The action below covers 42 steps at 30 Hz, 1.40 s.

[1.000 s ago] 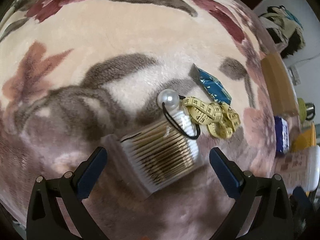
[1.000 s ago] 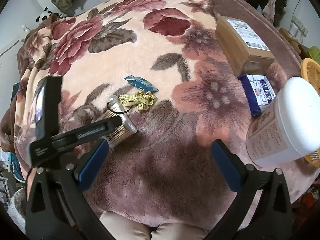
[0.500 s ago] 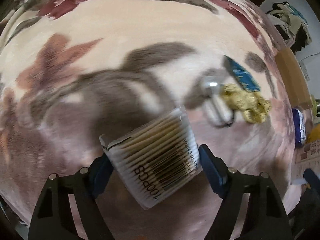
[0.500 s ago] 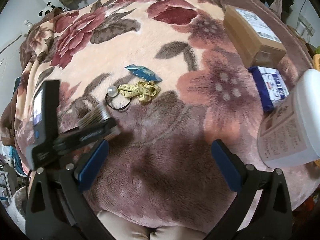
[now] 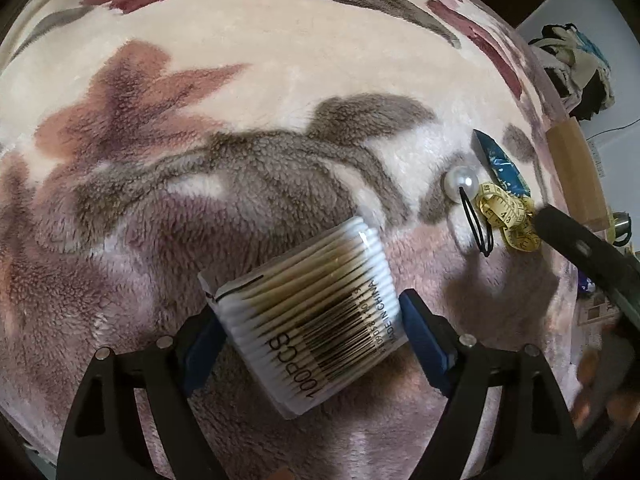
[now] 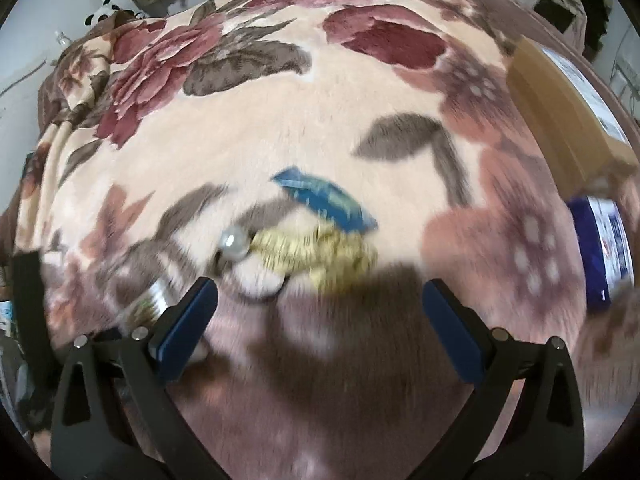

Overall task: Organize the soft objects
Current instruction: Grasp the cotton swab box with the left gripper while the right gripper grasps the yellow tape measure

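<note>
A clear pack of cotton swabs (image 5: pixel 312 320) sits tilted between the blue pads of my left gripper (image 5: pixel 306 312). Both pads press on its ends while the jaws are opening slightly. It is blurred behind my left finger in the right wrist view (image 6: pixel 156 300). On the blanket to the right lie a pearl hair tie (image 5: pixel 462 184), a crumpled yellow tape measure (image 5: pixel 506 216) and a blue foil packet (image 5: pixel 500 164). My right gripper (image 6: pixel 318 286) hangs open just before the tape measure (image 6: pixel 316 254) and the pearl hair tie (image 6: pixel 234 244), with nothing between its fingers.
A plush floral blanket (image 5: pixel 280 60) covers the whole surface. A cardboard box (image 6: pixel 560 96) and a blue-and-white pack (image 6: pixel 608 248) lie at the right edge. Clothes are piled at the back. The right gripper's black body (image 5: pixel 580 248) reaches in beside the tape measure.
My left gripper closed on the swab pack and carried it away from the hair tie. My right gripper moved forward and down toward the tape measure; the white jar left its view.
</note>
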Available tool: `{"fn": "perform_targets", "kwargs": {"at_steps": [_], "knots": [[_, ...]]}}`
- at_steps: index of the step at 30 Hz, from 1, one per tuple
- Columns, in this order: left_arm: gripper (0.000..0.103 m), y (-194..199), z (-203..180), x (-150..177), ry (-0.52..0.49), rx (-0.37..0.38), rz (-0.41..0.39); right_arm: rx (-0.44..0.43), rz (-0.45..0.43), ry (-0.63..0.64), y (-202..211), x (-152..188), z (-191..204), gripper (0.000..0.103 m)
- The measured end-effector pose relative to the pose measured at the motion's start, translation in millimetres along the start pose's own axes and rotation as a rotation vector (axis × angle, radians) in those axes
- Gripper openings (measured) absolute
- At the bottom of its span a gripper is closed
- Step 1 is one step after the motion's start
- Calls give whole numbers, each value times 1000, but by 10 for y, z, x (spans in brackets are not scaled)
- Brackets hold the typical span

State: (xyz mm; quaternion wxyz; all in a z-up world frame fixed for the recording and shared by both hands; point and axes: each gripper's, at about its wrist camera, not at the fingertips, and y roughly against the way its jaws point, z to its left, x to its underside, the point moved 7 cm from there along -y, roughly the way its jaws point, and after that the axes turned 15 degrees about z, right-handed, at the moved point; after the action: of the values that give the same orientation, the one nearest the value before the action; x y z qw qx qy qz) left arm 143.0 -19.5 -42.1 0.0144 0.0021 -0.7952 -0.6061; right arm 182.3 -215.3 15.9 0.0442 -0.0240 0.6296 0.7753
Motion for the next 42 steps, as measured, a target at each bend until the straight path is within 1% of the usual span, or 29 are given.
{"fn": "perform_targets", "kwargs": {"at_steps": [1,2,4,5,6,7,8,9,10,11,17,22,24,25,27,28,29,30,31,32,34,36,37,39,40,42], "knots": [[85,6,14,8,0,4,1,-6,13,-2,-67,-47,2,100],[85,1,27,10,0,10,4,-15,28,-6,-135,-84,-2,96],[85,3,44,7,-1,13,5,-28,62,-9,-244,-101,-3,70],[85,-2,50,7,-3,10,7,-33,66,-9,-258,-96,-4,68],[84,-2,53,6,-5,7,7,-39,60,-7,-253,-86,-5,61],[84,2,59,24,-5,5,6,-56,54,0,-222,-62,3,52],[83,5,56,18,-4,2,6,-65,51,2,-191,-39,9,48],[82,4,36,0,-3,0,6,-77,48,4,-137,-3,5,34],[81,-9,-15,-18,-1,-2,5,-90,42,1,-82,28,-6,29],[81,0,-33,-22,3,0,2,-97,40,0,-45,52,-14,28],[79,82,-41,48,1,5,-10,-125,13,1,207,293,-72,27],[79,181,-84,100,-16,-9,-25,-115,12,-10,273,501,-107,27],[79,209,-125,121,-29,-6,-34,-114,34,-16,214,563,-133,27],[79,213,-143,128,-34,-7,-34,-111,52,-11,178,586,-133,30],[79,220,-160,137,-45,-10,-32,-81,105,14,69,653,-136,32],[79,210,-177,133,-46,-9,-29,-60,123,25,31,676,-135,39],[79,194,-177,130,-47,-8,-23,-51,124,39,26,691,-129,45],[79,184,-164,139,-47,-9,-18,-45,118,51,34,691,-119,60],[79,166,-159,136,-47,-11,-12,-28,105,79,51,681,-95,73],[79,155,-151,144,-47,-11,-7,-11,100,108,61,673,-68,77],[79,126,-154,136,-49,-12,3,24,107,199,54,657,36,79],[79,103,-148,135,-53,-14,8,78,129,295,-4,653,129,79],[79,97,-141,129,-54,-14,9,104,145,341,-44,660,171,79],[79,72,-148,117,-52,-13,14,162,203,439,-188,673,247,79],[79,61,-145,111,-51,-12,16,185,222,470,-266,668,265,79],[79,47,-121,118,-51,-14,21,197,250,485,-393,646,267,78]]}}
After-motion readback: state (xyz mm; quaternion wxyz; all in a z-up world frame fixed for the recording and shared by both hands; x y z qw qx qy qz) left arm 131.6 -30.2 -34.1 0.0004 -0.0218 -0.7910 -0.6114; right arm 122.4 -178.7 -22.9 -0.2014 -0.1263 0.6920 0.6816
